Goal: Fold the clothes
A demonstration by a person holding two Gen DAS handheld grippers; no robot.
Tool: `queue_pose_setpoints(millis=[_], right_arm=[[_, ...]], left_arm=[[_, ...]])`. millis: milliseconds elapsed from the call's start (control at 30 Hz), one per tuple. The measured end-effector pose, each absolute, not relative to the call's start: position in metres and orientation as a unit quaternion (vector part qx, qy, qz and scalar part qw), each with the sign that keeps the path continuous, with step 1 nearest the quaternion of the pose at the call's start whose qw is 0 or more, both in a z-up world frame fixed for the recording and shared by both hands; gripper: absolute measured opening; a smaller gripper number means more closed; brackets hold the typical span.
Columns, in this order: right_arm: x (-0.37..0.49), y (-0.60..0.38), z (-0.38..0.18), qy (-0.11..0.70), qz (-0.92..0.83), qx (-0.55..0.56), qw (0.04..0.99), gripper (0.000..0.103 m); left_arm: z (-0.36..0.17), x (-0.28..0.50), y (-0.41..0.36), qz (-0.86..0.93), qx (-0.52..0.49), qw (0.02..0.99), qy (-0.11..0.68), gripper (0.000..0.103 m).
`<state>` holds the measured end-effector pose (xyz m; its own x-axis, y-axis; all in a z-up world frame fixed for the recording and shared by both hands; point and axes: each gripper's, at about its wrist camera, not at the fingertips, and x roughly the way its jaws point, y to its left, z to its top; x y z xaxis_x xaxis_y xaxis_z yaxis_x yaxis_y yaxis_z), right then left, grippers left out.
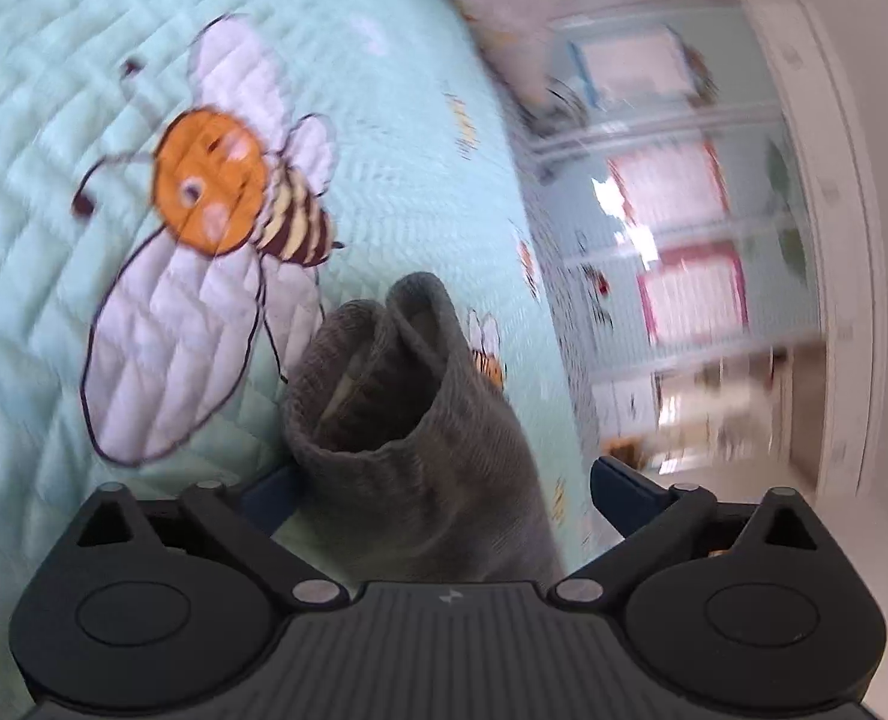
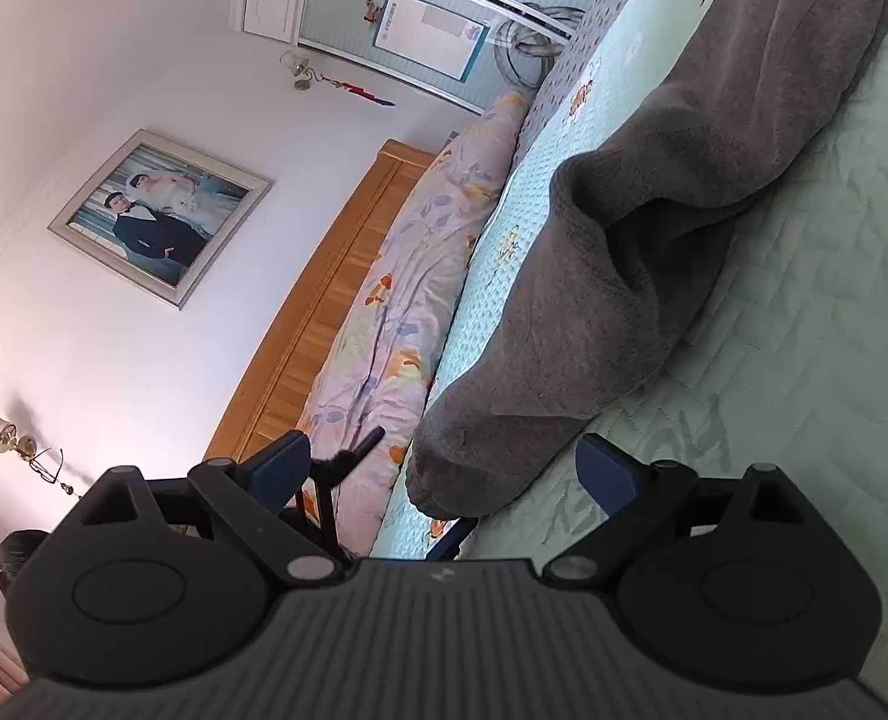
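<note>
A grey knitted garment (image 1: 420, 420) rises between the fingers of my left gripper (image 1: 444, 492), its ribbed open end pointing away from the camera. The left jaws stand wide apart, a blue pad on each side of the cloth, and do not clamp it. In the right wrist view the same grey garment (image 2: 612, 276) lies stretched along the bed, a long part running to the upper right. Its near rounded end lies between the spread fingers of my right gripper (image 2: 444, 474), which is open. The camera housings hide the cloth beneath both grippers.
The bed is covered by a mint green quilt (image 1: 54, 120) with a large bee print (image 1: 216, 192). A rolled floral duvet (image 2: 396, 312) lies along the wooden headboard (image 2: 324, 312). A framed photo (image 2: 162, 216) hangs on the wall; wardrobe doors (image 1: 672, 228) stand beyond the bed edge.
</note>
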<state>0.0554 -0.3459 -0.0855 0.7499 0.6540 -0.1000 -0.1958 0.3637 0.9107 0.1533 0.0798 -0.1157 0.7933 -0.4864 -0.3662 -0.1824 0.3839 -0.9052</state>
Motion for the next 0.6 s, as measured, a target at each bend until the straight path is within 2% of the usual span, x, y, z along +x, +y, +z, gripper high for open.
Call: queue_pose_setpoints(millis=[67,167,233,333,400,533,600], right_arm=[[0.053,-0.347,-0.086,0.230,0.265,0.497,0.793,0.096],[0.052,-0.348,-0.093,0.235,0.258,0.506,0.789,0.096],[0.052,-0.347,-0.097,0.240,0.251,0.513,0.785,0.096],[0.051,-0.346,-0.096,0.239,0.247,0.519,0.783,0.095],[0.047,-0.350,-0.096,0.235,0.242,0.522,0.784,0.095],[0.042,-0.358,-0.094,0.231,0.229,0.527,0.785,0.095],[0.038,-0.361,-0.092,0.226,0.226,0.525,0.789,0.095]], left_arm=[[-0.118,0.156,0.081,-0.090,-0.548,0.770,0.313,0.100],[-0.121,0.160,0.083,-0.077,-0.551,0.766,0.323,0.073],[-0.123,0.163,0.085,-0.069,-0.552,0.763,0.330,0.040],[-0.126,0.167,0.087,-0.056,-0.554,0.757,0.340,0.020],[-0.128,0.169,0.088,-0.048,-0.556,0.754,0.347,0.014],[-0.061,0.202,0.102,-0.069,-0.469,0.839,0.268,0.013],[-0.046,0.219,0.110,-0.065,-0.434,0.859,0.263,0.013]])
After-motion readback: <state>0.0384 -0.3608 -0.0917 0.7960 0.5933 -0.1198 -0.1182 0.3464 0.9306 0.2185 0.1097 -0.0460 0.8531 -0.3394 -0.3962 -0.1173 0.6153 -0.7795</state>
